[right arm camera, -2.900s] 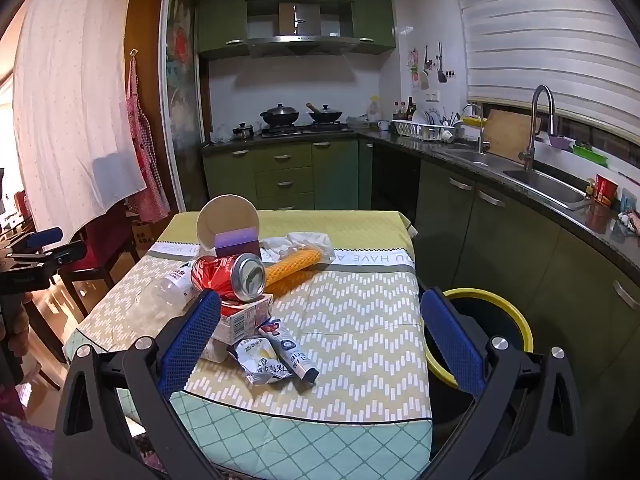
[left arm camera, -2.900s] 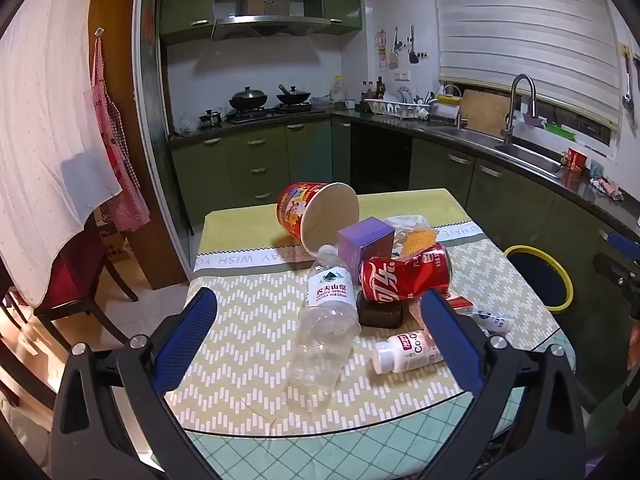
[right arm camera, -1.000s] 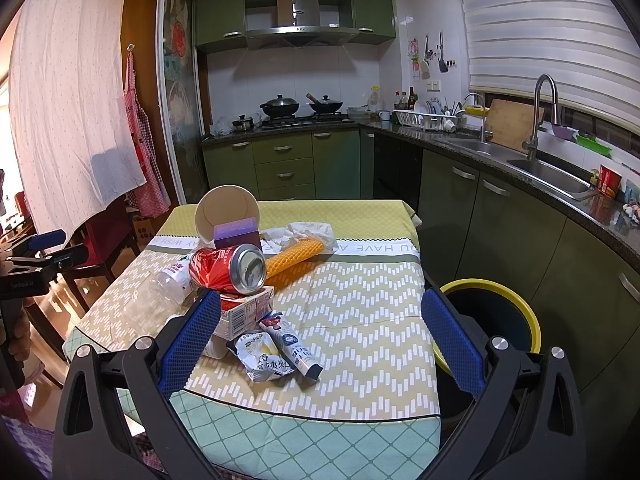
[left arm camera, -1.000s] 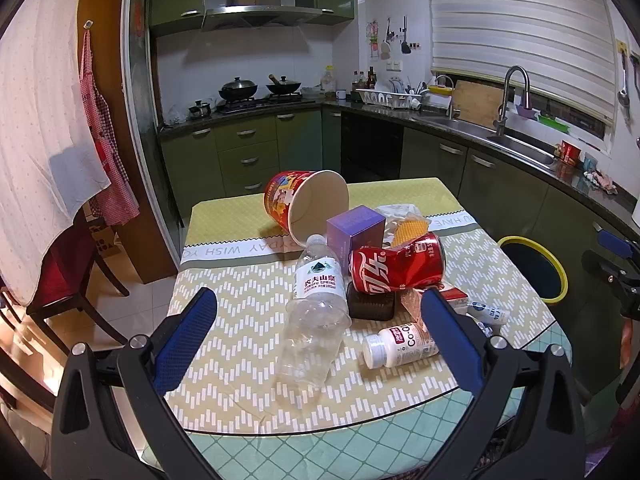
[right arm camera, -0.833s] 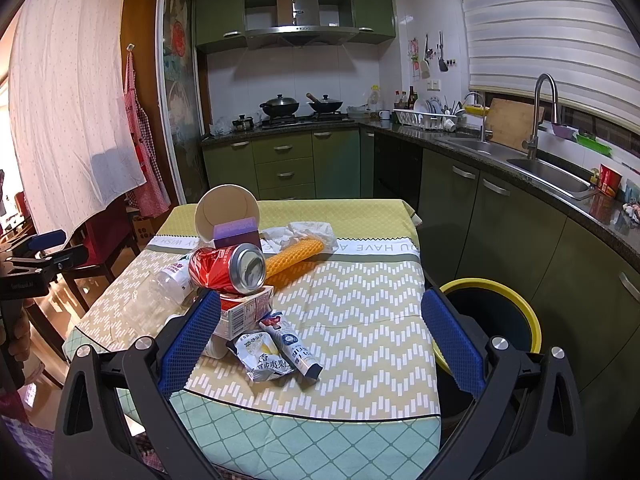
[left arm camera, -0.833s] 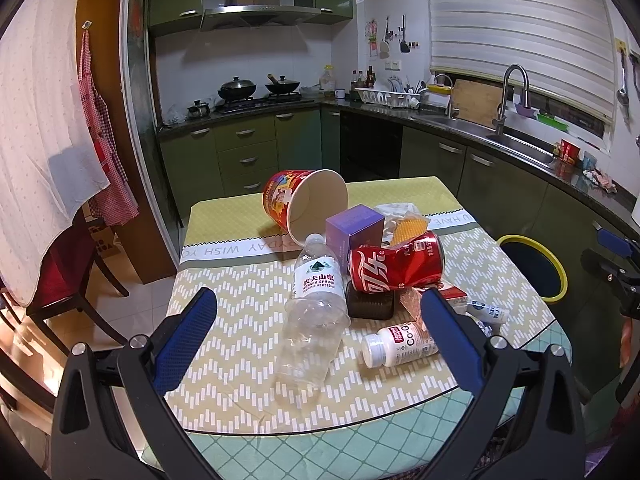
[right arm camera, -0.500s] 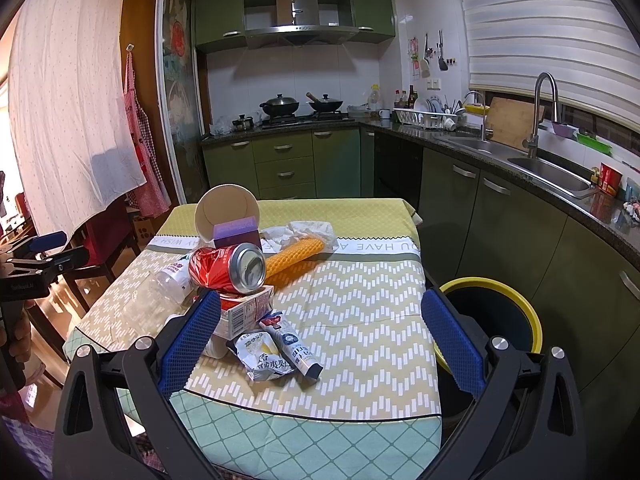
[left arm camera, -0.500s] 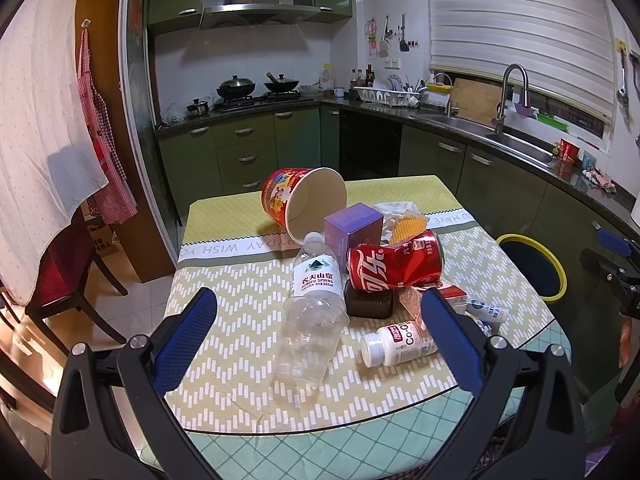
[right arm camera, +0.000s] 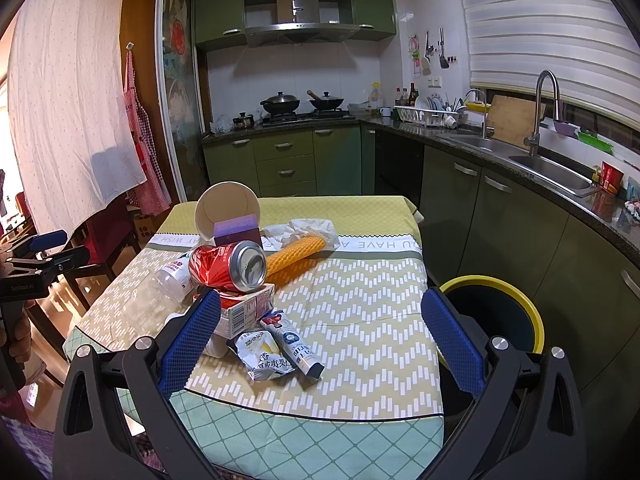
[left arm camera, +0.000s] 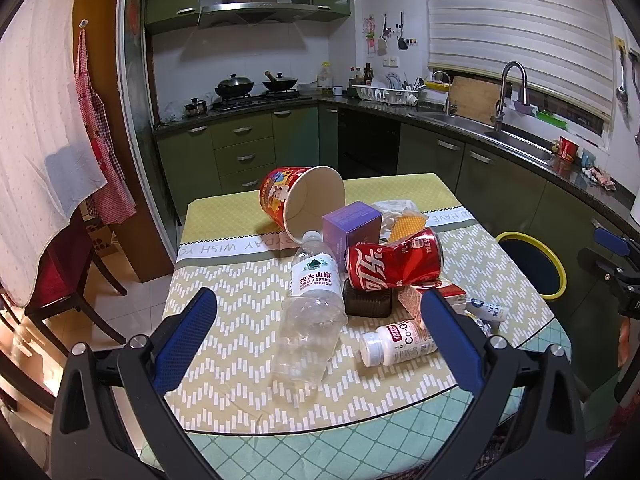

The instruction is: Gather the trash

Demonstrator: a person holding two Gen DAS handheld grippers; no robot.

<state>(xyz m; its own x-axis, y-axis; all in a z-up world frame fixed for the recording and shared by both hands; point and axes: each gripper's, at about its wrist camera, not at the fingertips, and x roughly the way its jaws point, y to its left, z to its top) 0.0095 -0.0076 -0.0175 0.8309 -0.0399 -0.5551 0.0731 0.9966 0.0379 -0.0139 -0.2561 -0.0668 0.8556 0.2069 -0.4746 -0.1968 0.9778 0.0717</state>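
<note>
Small white bottle (right arm camera: 216, 344): in the right wrist view mostly hidden behind the right gripper's (right arm camera: 320, 320) left blue finger (right arm camera: 188, 344); its label cannot be read there.
Dark box (left arm camera: 368, 304): top covered by the red can (left arm camera: 394, 266); no marking can be made out.
Carton (left arm camera: 452, 294): in the left wrist view only a corner shows, behind the left gripper's (left arm camera: 316, 322) right finger (left arm camera: 452, 340).
Bin (right arm camera: 516, 320): its near side is hidden by the right gripper's right finger; its inside is too dark to tell.
Corn-shaped item (left arm camera: 406, 226): largely hidden behind the can and the purple box (left arm camera: 352, 224) in the left wrist view.
Person's hand (right arm camera: 18, 336): cut off by the left edge.
</note>
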